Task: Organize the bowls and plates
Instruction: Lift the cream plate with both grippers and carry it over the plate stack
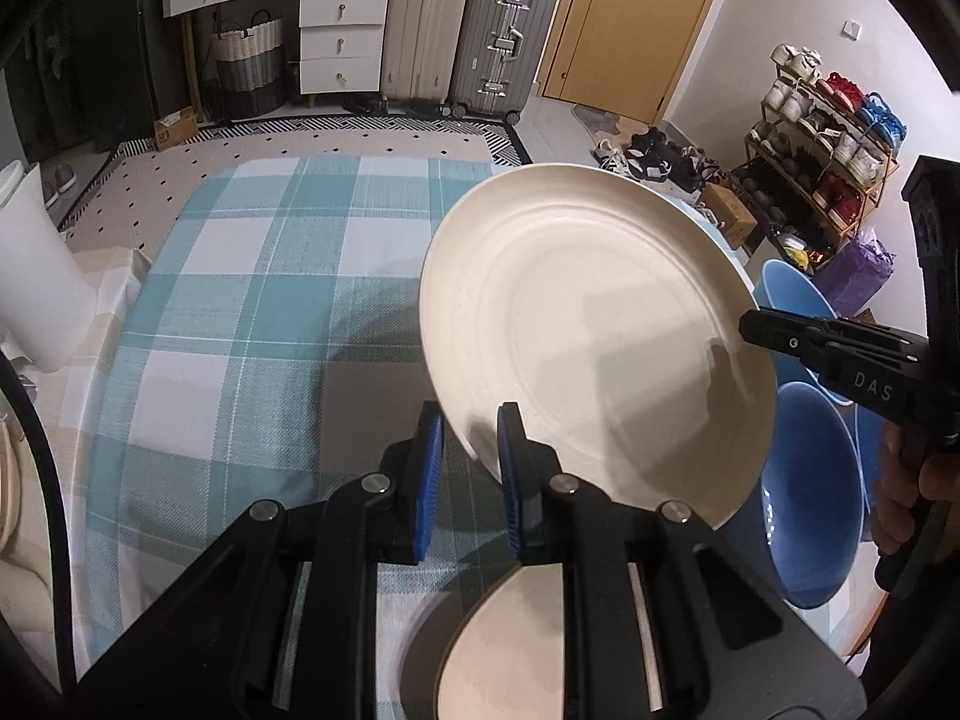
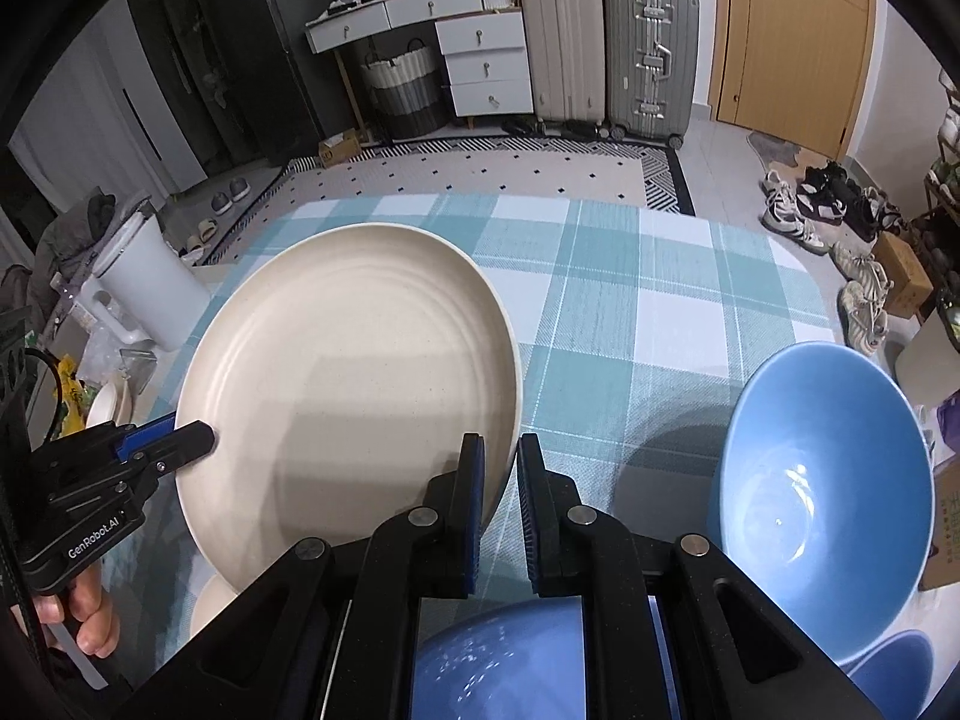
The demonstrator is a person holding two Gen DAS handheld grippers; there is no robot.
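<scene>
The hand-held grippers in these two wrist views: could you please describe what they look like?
Both are black linkage frames with silver pivot pins. The left hand-held gripper and the right hand-held gripper each carry two flat fingers faced with ribbed blue pads. White lettering marks them: "DAS" on the right one's side, "GenRobot.AI" on the left one's. A black cable runs beside the left one.

I'm working in someone's home, entry/living area: two hard-shell suitcases (image 2: 606,48) by a wooden door (image 2: 792,42), white drawer unit (image 2: 486,63), woven laundry basket (image 2: 402,90), loaded shoe rack (image 1: 822,162), patterned rug (image 2: 480,174), checked tablecloth (image 2: 660,324).
</scene>
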